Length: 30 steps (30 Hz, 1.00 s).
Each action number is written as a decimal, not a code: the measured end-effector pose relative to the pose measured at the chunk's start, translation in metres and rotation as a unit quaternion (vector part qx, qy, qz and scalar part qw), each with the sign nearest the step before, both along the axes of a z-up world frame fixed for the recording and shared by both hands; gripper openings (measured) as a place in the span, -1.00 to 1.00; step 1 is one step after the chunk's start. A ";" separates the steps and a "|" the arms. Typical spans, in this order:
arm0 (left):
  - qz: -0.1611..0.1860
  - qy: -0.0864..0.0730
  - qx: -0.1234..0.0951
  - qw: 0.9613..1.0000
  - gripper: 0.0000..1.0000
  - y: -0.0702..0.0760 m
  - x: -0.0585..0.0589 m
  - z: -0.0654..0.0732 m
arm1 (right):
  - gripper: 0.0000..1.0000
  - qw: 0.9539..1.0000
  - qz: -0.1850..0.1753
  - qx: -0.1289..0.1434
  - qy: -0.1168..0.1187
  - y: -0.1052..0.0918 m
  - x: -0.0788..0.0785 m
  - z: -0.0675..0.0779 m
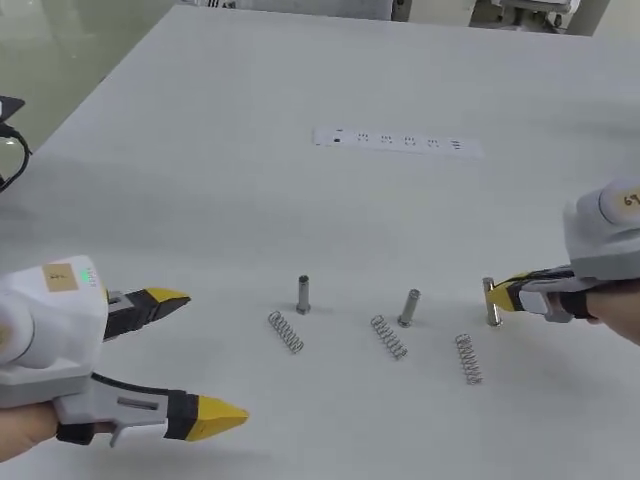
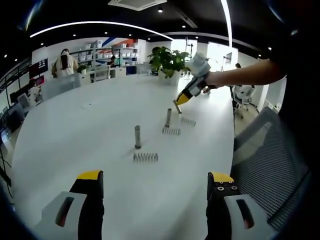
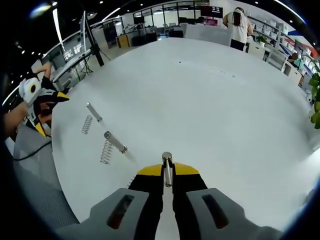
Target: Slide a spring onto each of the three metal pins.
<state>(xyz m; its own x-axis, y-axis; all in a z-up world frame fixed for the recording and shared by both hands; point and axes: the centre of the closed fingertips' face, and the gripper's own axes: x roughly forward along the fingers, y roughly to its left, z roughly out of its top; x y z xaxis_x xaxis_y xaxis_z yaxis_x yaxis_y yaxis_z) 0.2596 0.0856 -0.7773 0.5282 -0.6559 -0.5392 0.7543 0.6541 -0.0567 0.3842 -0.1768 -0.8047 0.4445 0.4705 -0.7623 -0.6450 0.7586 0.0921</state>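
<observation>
Standing upright, grey pin (image 1: 303,294); coiled spring (image 1: 285,331) flat.

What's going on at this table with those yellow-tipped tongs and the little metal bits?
A person at a white table holds a gripper in each hand. The right gripper is shut on the rightmost pin of three upright metal ones. The left gripper hangs open off to the side, holding nothing. Three springs lie flat on the table, one near each pin, and none is on a pin yet.
</observation>
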 end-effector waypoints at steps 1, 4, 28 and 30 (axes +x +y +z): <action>0.000 0.000 0.000 1.000 0.63 -0.001 0.000 0.000 | -0.95 1.000 0.001 0.001 -0.001 0.000 0.000 0.001; -0.001 -0.001 0.000 1.000 0.63 -0.001 0.001 0.001 | -0.95 1.000 0.005 0.003 -0.008 0.000 -0.001 0.002; -0.002 -0.005 0.005 1.000 0.62 -0.004 0.004 0.004 | -0.95 0.996 0.004 0.062 -0.067 0.002 -0.008 0.008; -0.001 -0.005 0.006 1.000 0.62 -0.003 0.004 0.004 | -0.95 0.996 0.003 0.066 -0.068 0.003 -0.009 0.007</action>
